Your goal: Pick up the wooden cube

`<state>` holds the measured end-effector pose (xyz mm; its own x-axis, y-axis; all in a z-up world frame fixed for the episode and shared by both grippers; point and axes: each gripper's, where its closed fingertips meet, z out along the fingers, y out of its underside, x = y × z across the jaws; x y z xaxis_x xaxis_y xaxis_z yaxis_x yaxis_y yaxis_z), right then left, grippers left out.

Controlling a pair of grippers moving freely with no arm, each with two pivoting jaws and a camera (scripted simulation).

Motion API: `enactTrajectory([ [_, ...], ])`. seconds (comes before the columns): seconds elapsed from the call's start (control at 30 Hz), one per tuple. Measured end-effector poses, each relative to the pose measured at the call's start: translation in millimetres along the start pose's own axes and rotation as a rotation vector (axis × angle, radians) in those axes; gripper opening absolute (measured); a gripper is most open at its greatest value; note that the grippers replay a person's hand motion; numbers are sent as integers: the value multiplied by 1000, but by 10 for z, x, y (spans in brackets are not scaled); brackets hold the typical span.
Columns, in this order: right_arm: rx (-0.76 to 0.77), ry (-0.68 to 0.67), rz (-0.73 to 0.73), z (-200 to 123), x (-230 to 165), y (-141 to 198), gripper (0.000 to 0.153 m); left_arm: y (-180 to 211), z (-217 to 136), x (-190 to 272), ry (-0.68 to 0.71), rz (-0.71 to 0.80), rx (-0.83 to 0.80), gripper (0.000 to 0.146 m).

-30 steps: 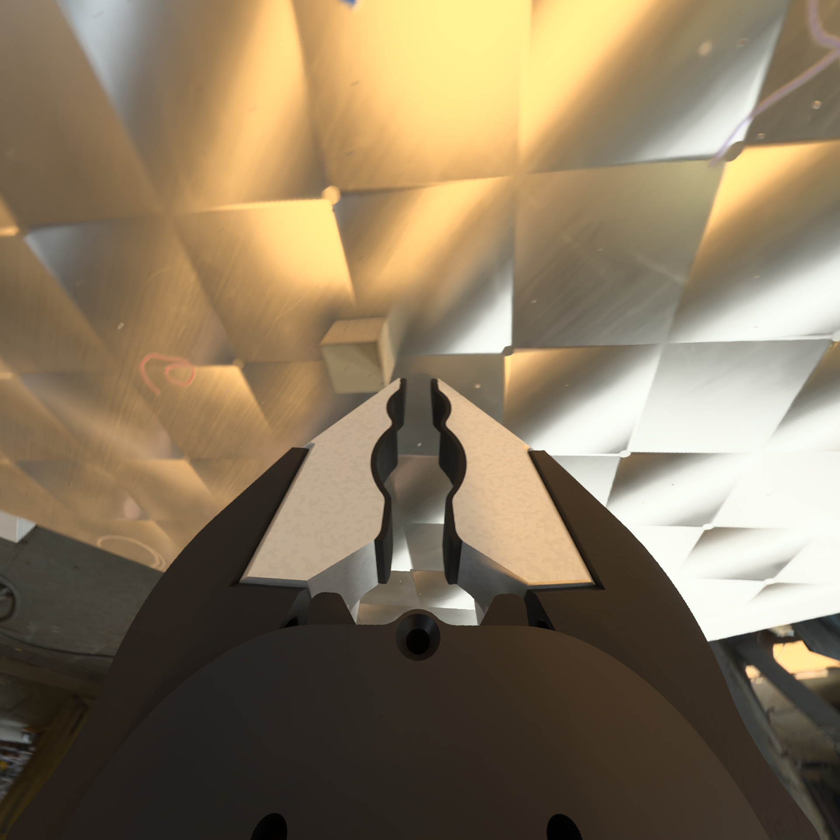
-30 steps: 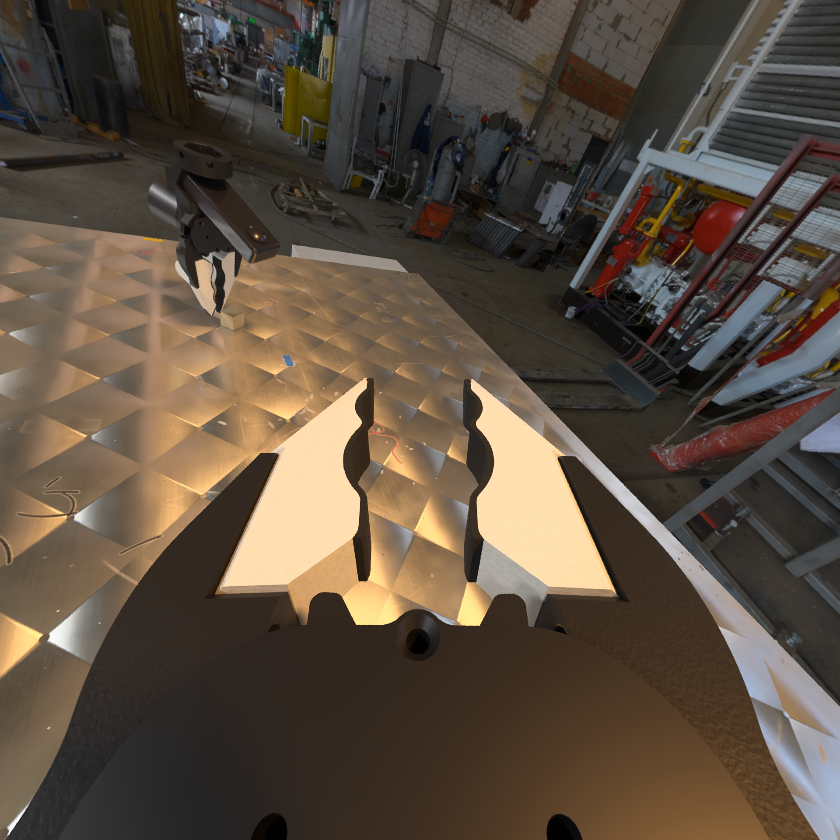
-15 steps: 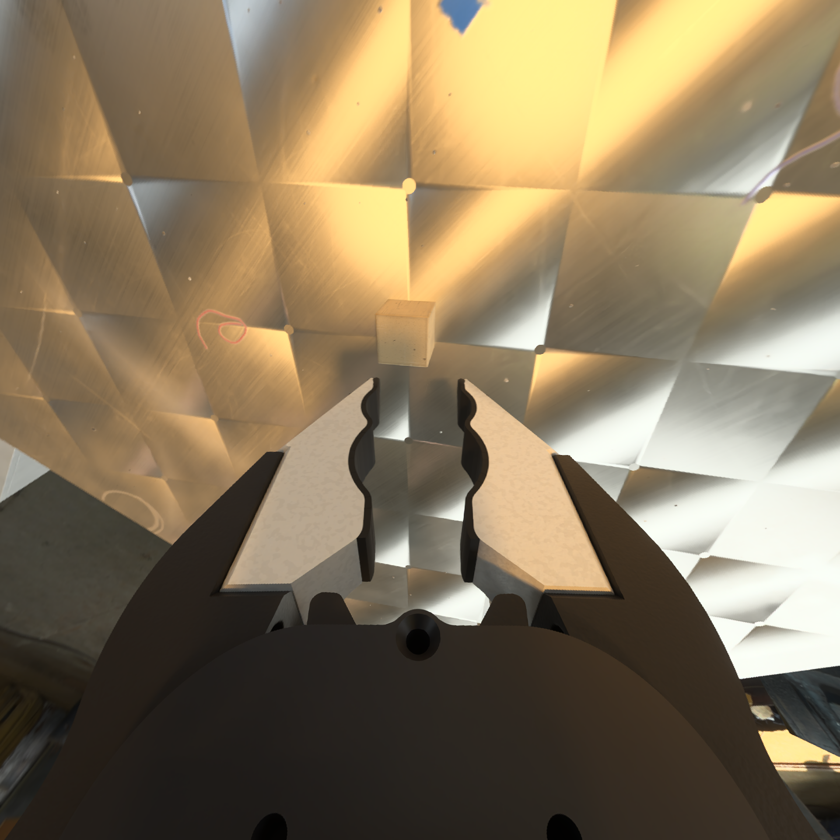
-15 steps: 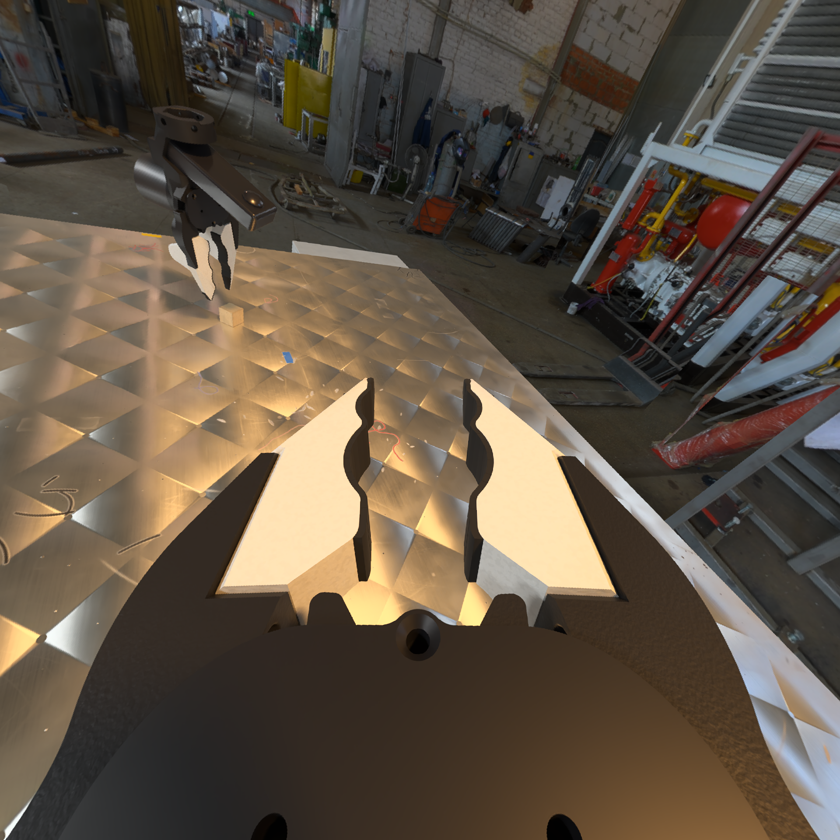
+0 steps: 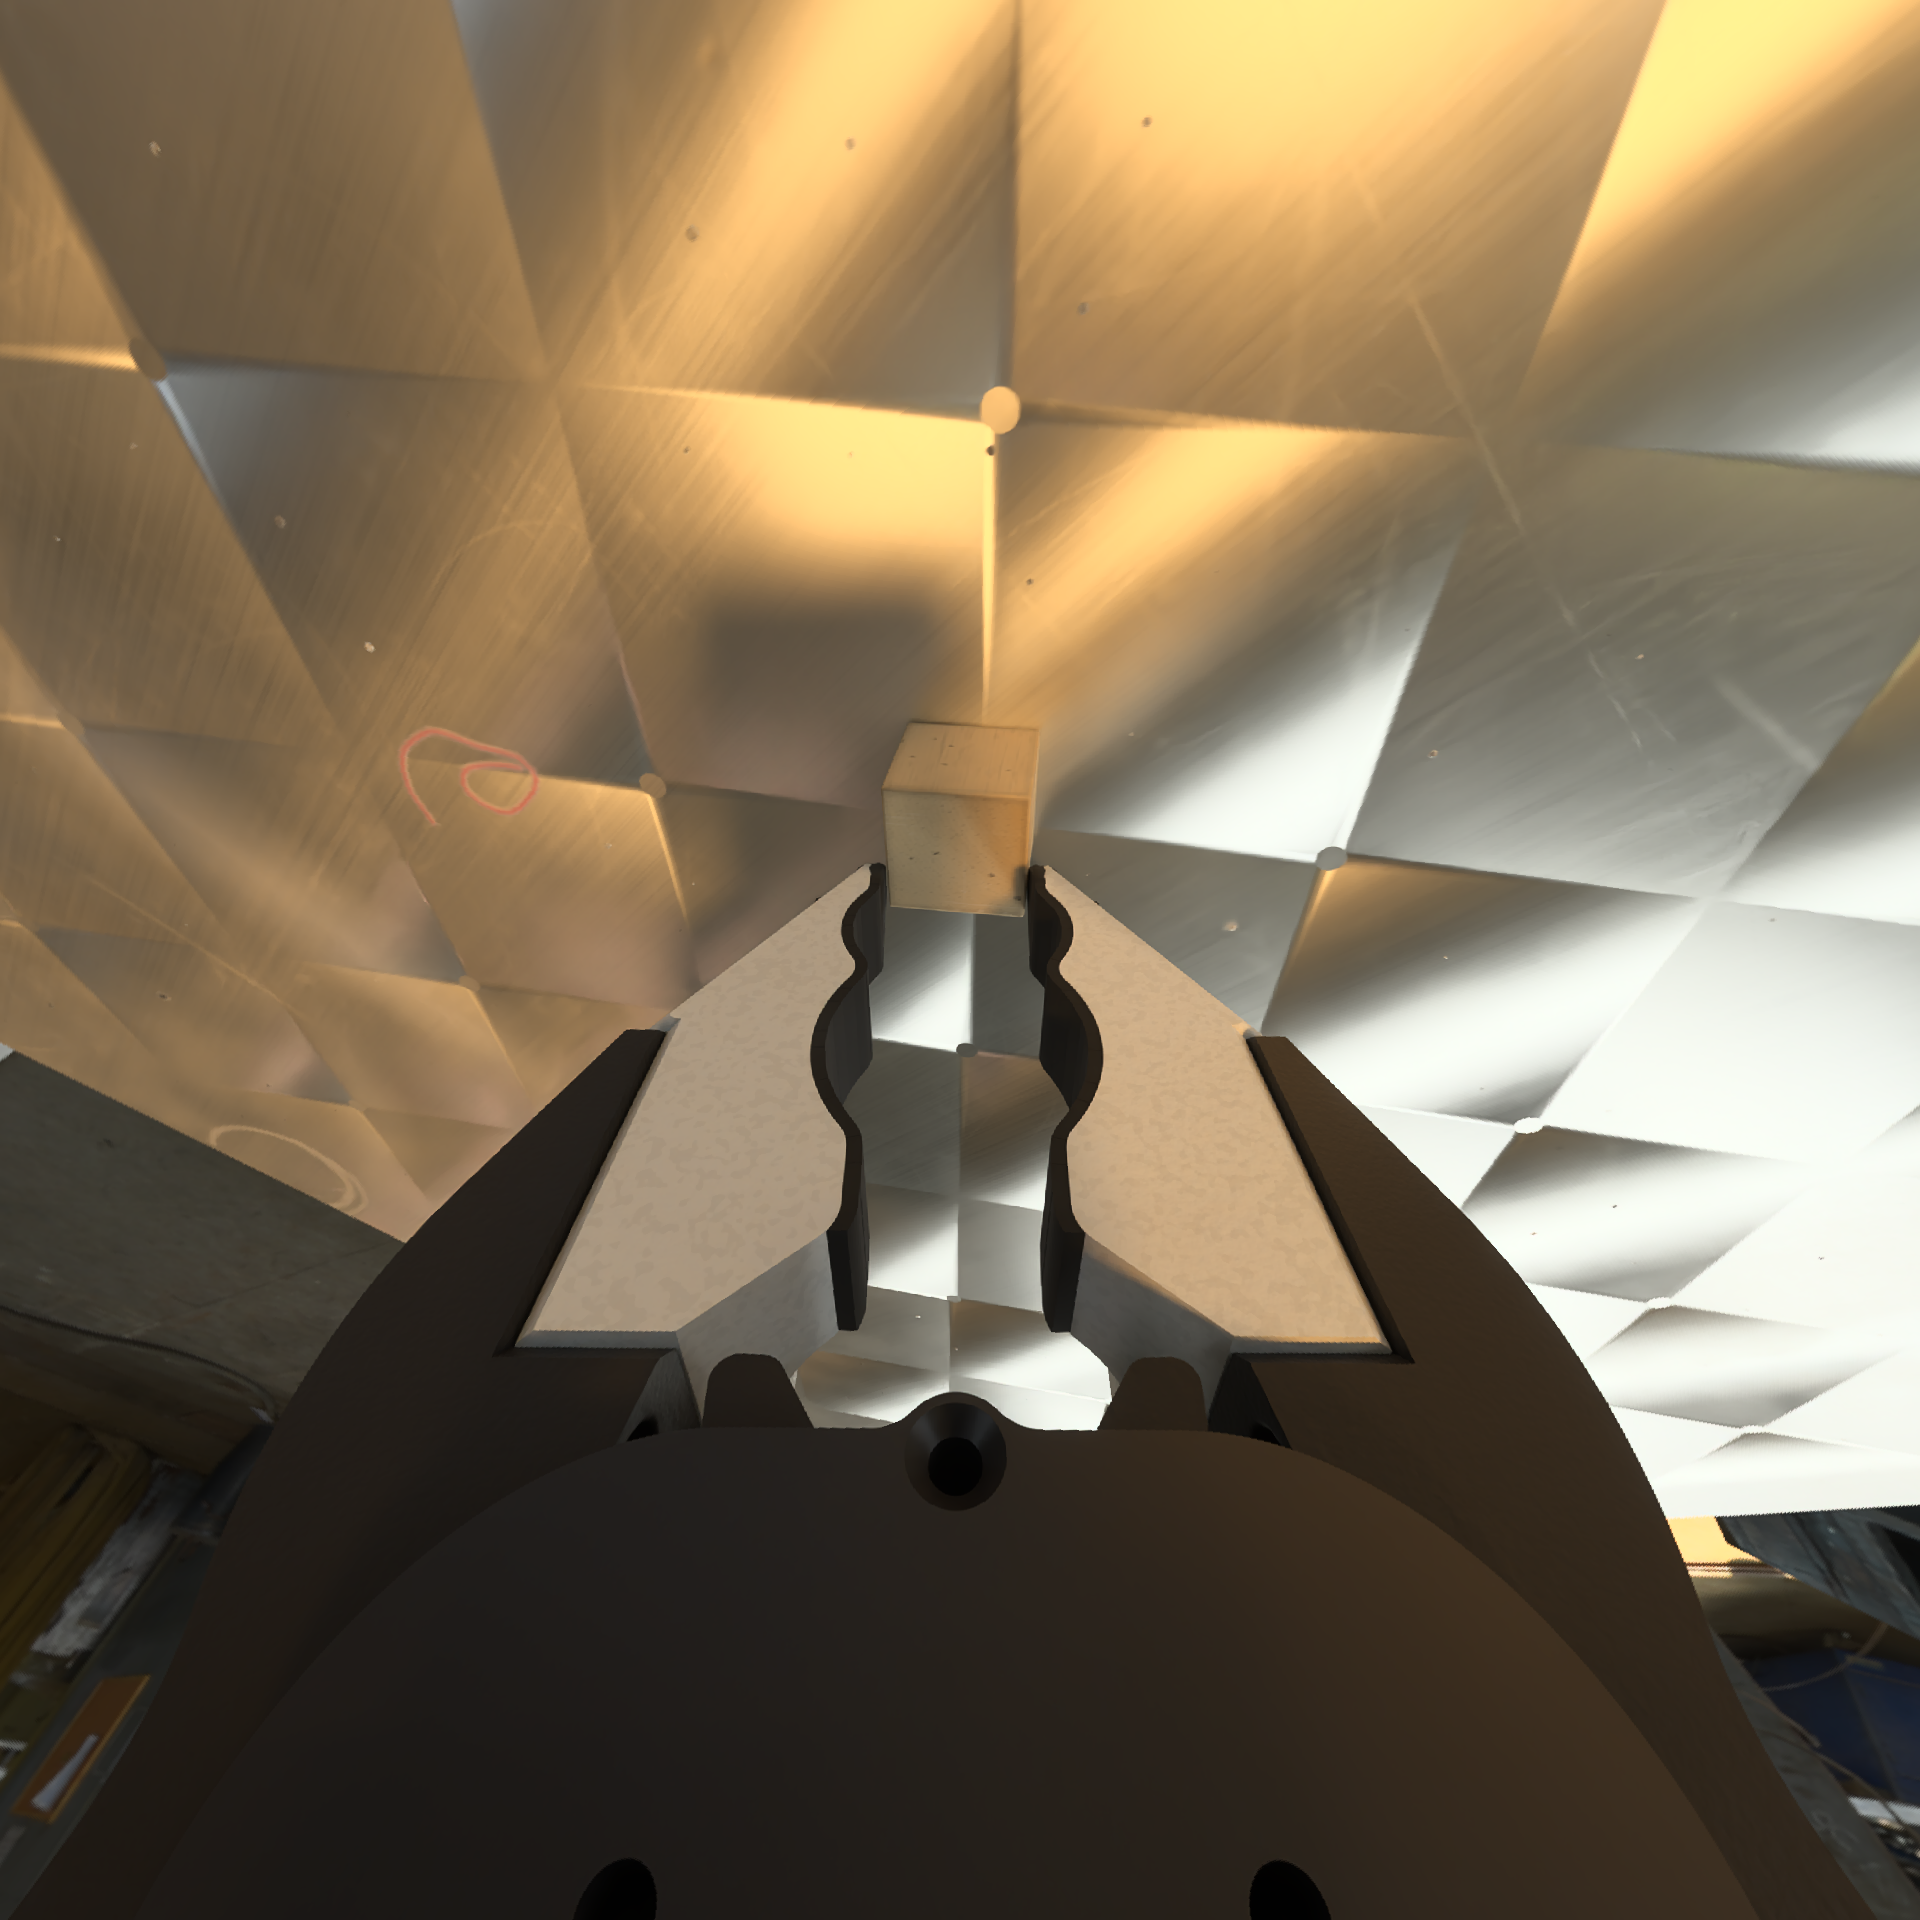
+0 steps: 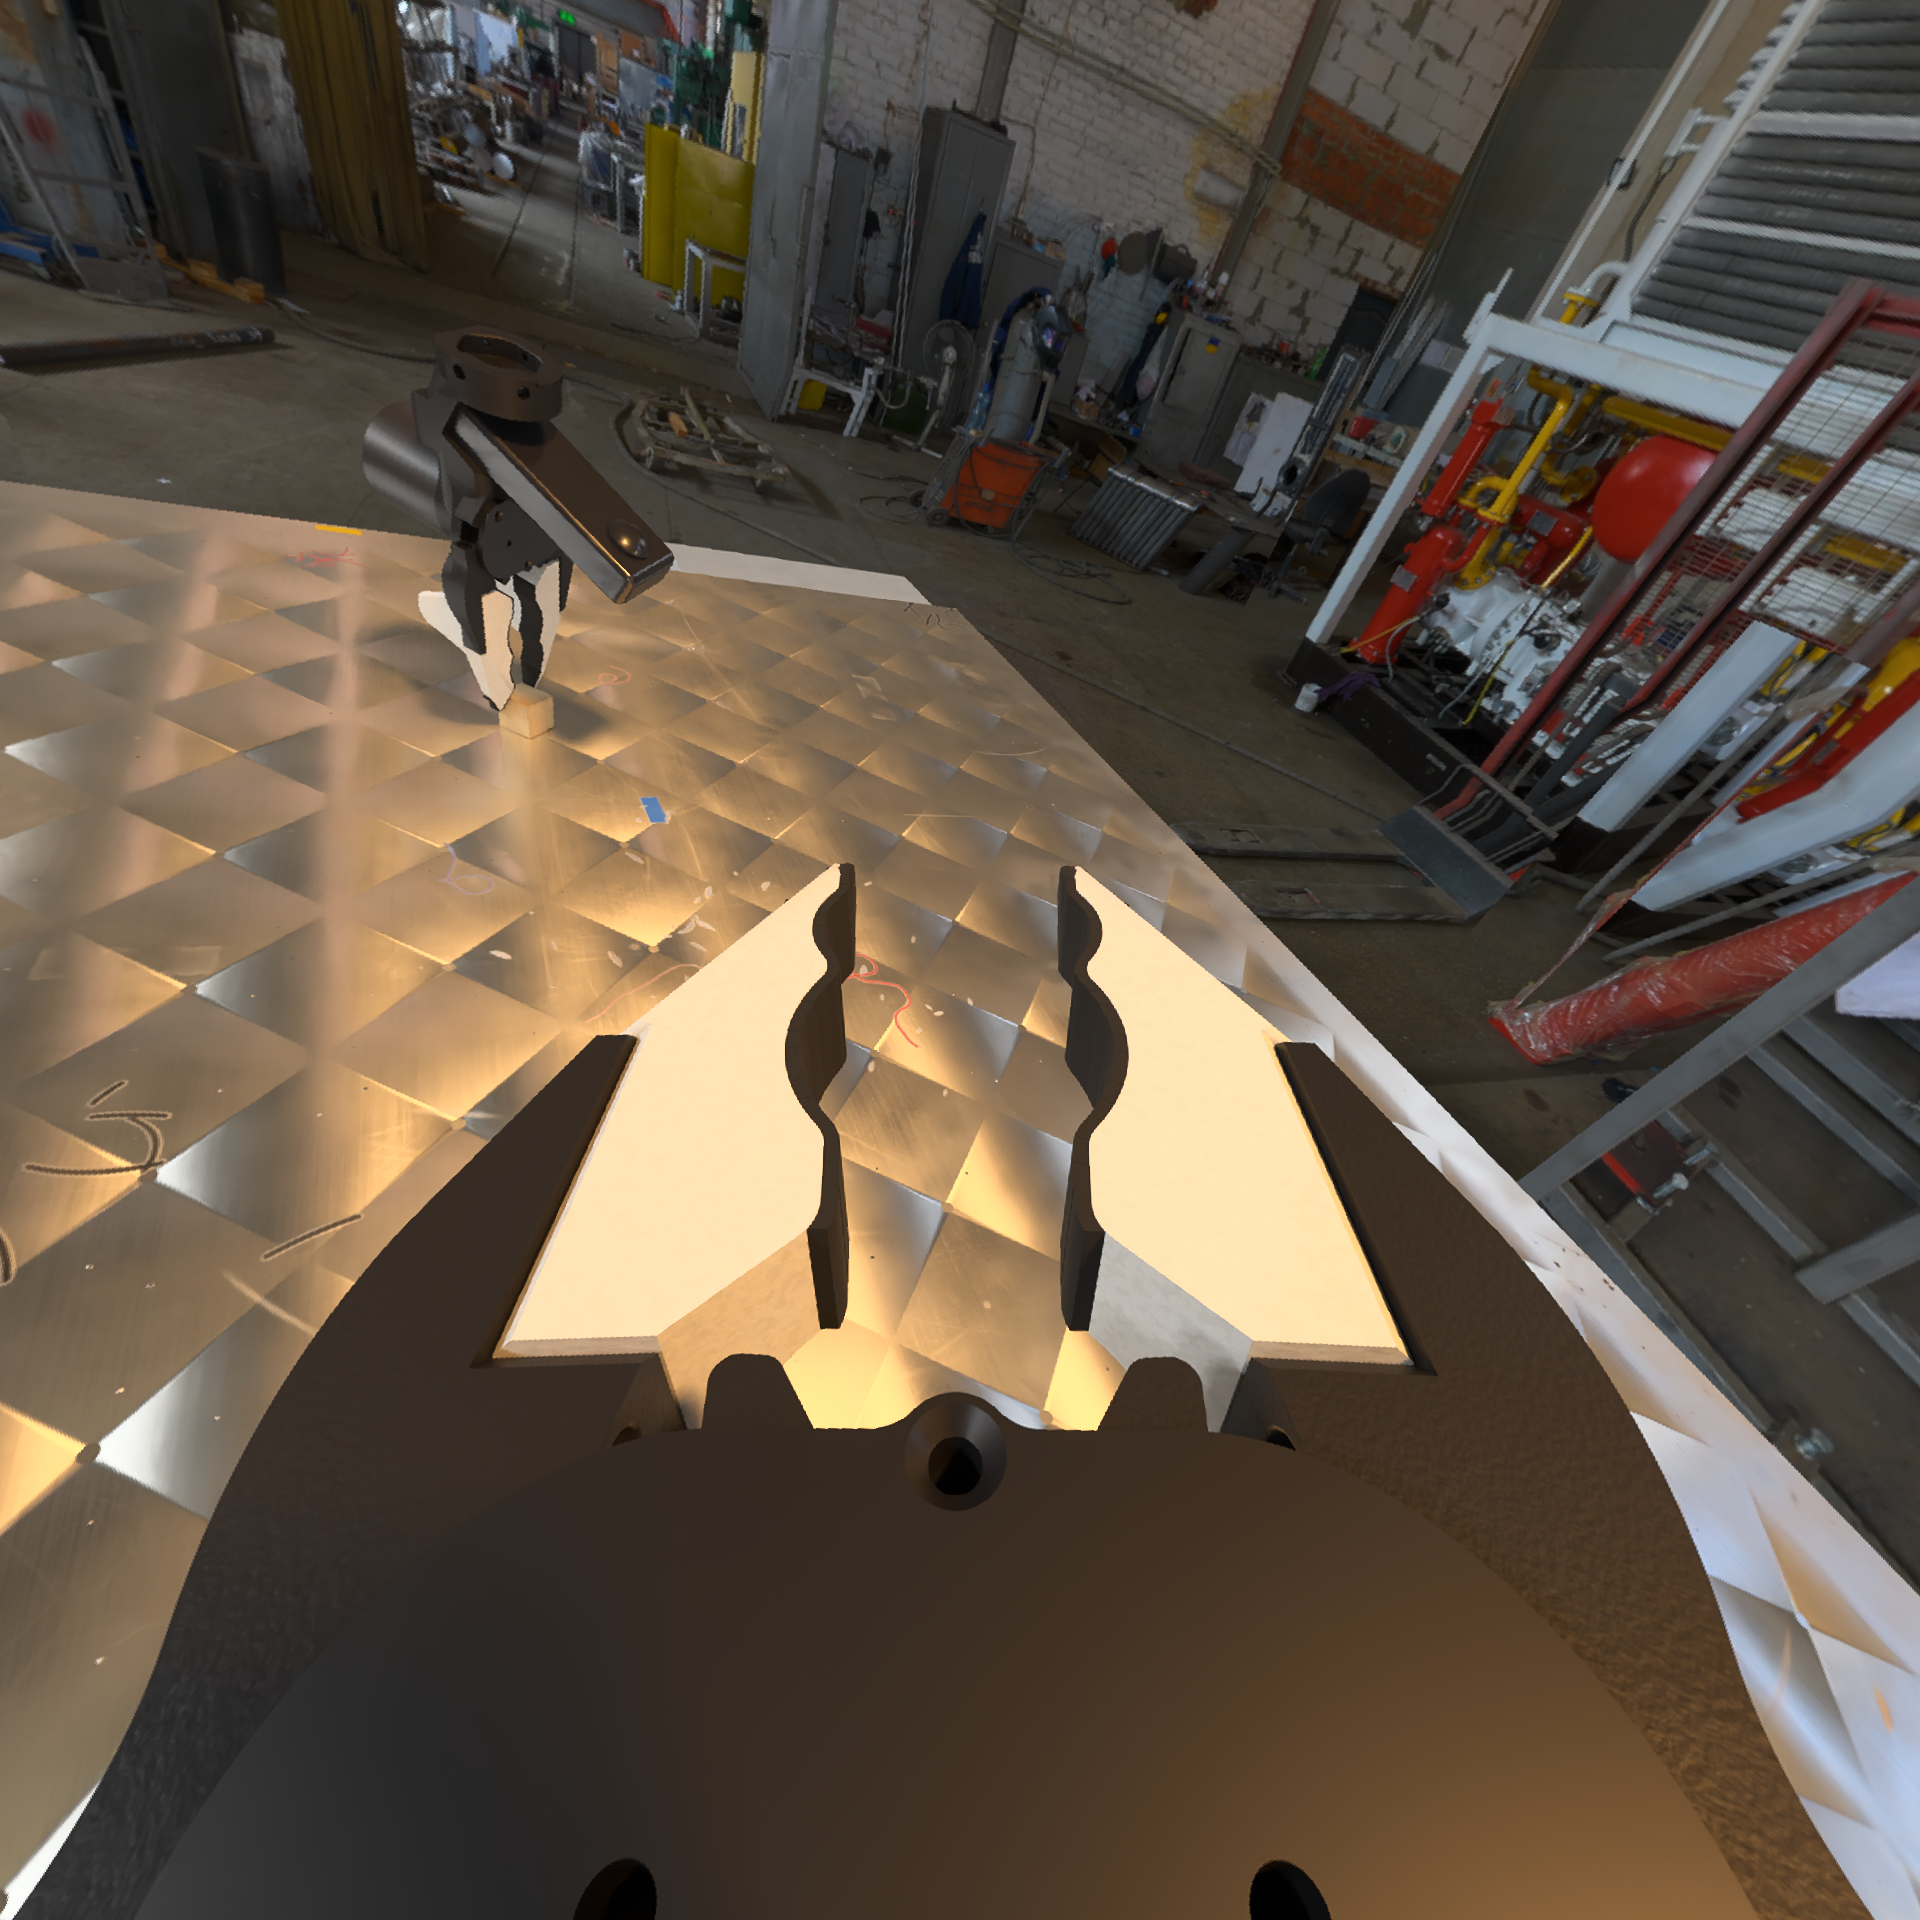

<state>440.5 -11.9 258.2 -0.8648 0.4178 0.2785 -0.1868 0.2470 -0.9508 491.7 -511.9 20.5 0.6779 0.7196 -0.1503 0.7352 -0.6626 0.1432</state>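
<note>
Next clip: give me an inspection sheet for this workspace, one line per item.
Surface: metal table with a diamond pattern, scratches and pen scribbles.
Job's things: wooden cube resting on the table, just beyond the left fingertips.
Clutter: small blue scrap on the table.
Grippers: left gripper open, fingers either side of the cube's near end, not closed on it; right gripper open, empty, far from the cube.
Cables: nothing seen on the table.
Surroundings: workshop hall with red and yellow machinery.

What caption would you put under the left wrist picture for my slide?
The open left gripper reaches the wooden cube on the shiny metal table, one fingertip at each side.
</note>
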Motion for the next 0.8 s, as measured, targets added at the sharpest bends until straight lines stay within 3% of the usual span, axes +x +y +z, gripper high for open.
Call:
enactTrajectory([
  [0.57, -14, 3, -6, 14, 13, 33, 39, 54, -339, -378, -190, -142, 119, 27],
  [0.8, -16, 1, -5, 14, 9, 37, 39, 9, -311, -106, -87, -39, 116, 27],
])
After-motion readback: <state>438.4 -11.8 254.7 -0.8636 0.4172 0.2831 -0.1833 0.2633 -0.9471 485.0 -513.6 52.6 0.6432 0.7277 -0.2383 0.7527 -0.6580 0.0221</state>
